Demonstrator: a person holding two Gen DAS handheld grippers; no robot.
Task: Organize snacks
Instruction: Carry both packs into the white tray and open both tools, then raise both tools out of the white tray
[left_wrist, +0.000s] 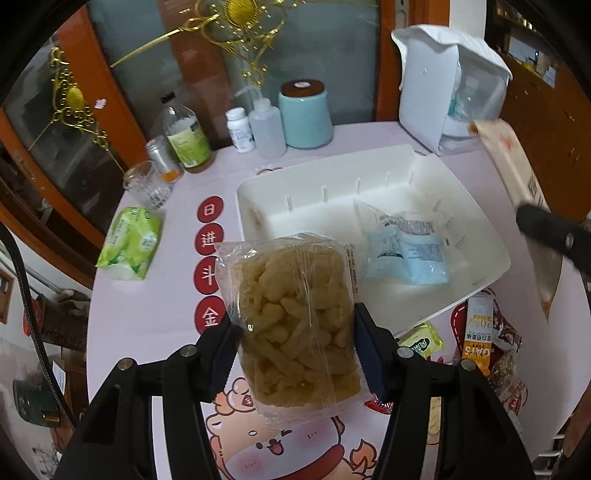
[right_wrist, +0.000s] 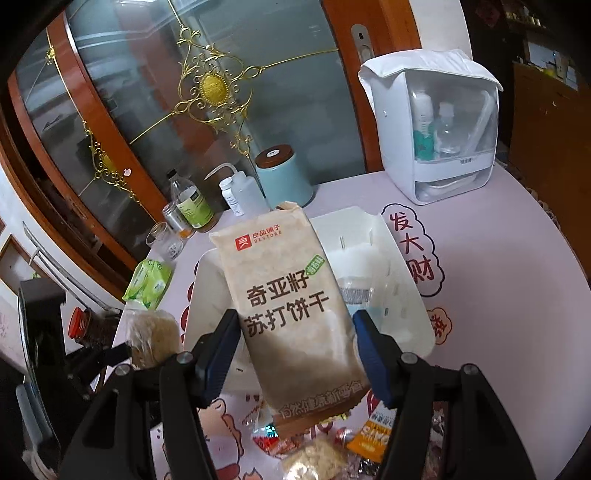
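L gripper (left_wrist: 293, 334) clamped on clear snack pack (left_wrist: 291, 317), R gripper (right_wrist: 295, 345) clamped on cracker pack (right_wrist: 291, 306); both held up near white tray (left_wrist: 480, 229), prob to drop in w/ blue packet (left_wrist: 406, 254)

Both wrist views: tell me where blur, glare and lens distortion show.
Left wrist view: the cracker pack at the right edge is motion-blurred; glare streaks the wrap of the puff pack held in the left gripper; the white bin bows. Right wrist view: the cracker pack in the right gripper is sharp up top, softer at its lower print; door frames curve; corners go black.
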